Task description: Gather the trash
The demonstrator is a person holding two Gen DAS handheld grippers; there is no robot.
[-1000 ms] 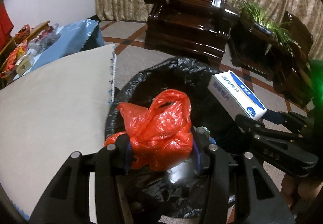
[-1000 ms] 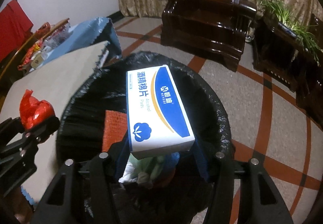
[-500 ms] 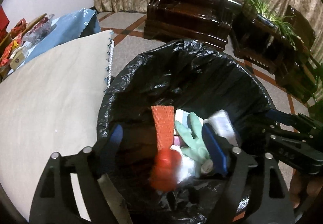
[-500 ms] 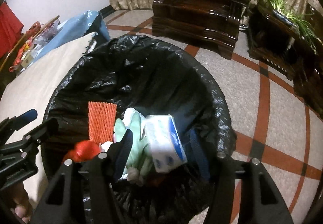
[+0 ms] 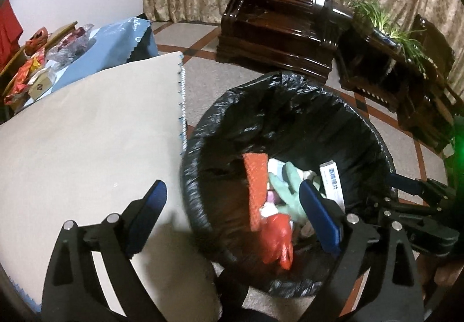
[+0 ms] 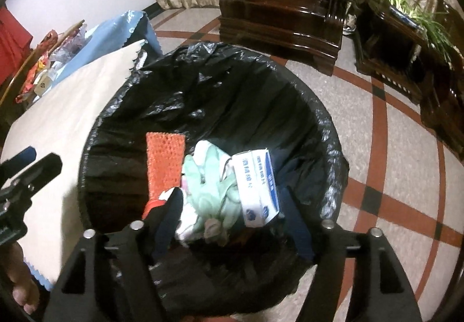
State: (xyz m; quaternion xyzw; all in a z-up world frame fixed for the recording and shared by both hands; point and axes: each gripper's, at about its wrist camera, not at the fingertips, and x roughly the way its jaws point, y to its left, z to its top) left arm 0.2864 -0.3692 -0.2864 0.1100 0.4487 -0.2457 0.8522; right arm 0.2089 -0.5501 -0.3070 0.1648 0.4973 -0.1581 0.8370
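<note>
A bin lined with a black bag (image 5: 290, 95) (image 6: 232, 69) stands on the floor beside the table. Inside lie the red plastic bag (image 5: 277, 240) (image 6: 150, 206), the white and blue box (image 5: 333, 185) (image 6: 256, 185), a green glove (image 5: 285, 185) (image 6: 208, 180) and an orange mesh piece (image 5: 256, 185) (image 6: 165, 156). My left gripper (image 5: 232, 211) is open and empty over the bin's left rim. My right gripper (image 6: 235, 220) is open and empty over the bin's near side; it also shows in the left wrist view (image 5: 420, 206).
A table with a beige cloth (image 5: 87, 133) (image 6: 58, 119) is left of the bin. A blue-covered surface with packets (image 5: 58, 61) lies behind it. A dark wooden armchair (image 5: 284, 11) and a plant stand (image 5: 385, 55) are beyond on the tiled floor.
Both grippers opened; the red bag and the box fell into the bin and settled there. The left gripper has shifted left, toward the table edge.
</note>
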